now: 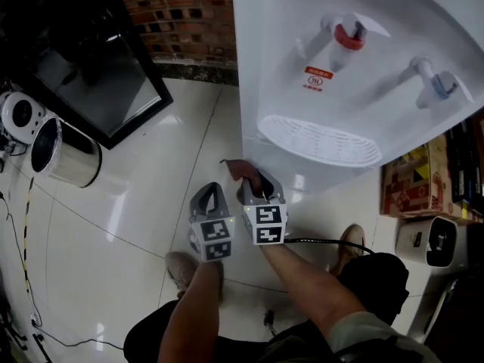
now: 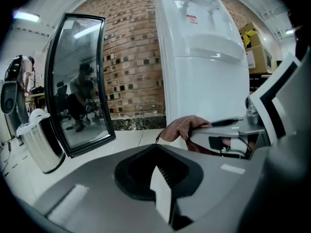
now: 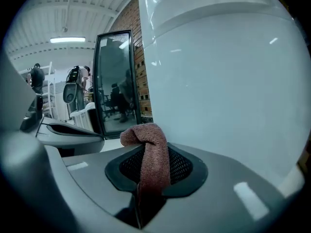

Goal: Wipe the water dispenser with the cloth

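Note:
The white water dispenser (image 1: pixel 302 44) stands ahead, with a red tap (image 1: pixel 349 35), a blue tap (image 1: pixel 442 85) and a round drip tray (image 1: pixel 318 138). My right gripper (image 1: pixel 255 181) is shut on a reddish-brown cloth (image 1: pixel 242 169), low and close to the dispenser's front panel (image 3: pixel 223 81). The cloth (image 3: pixel 146 132) bulges out over the jaw tips and hangs down between them. My left gripper (image 1: pixel 212 189) is just left of the right one, shut with nothing in it (image 2: pixel 155 148). The left gripper view also shows the cloth (image 2: pixel 182 127) and the dispenser (image 2: pixel 204 81).
A black-framed glass panel (image 1: pixel 98 74) leans against the brick wall (image 1: pixel 181 13). A steel bin (image 1: pixel 64 153) and a white fan (image 1: pixel 23 116) stand left of it. Cardboard boxes (image 1: pixel 416 184) and a white appliance (image 1: pixel 435 240) sit right of the dispenser. A thin cable (image 1: pixel 26 240) crosses the tiled floor.

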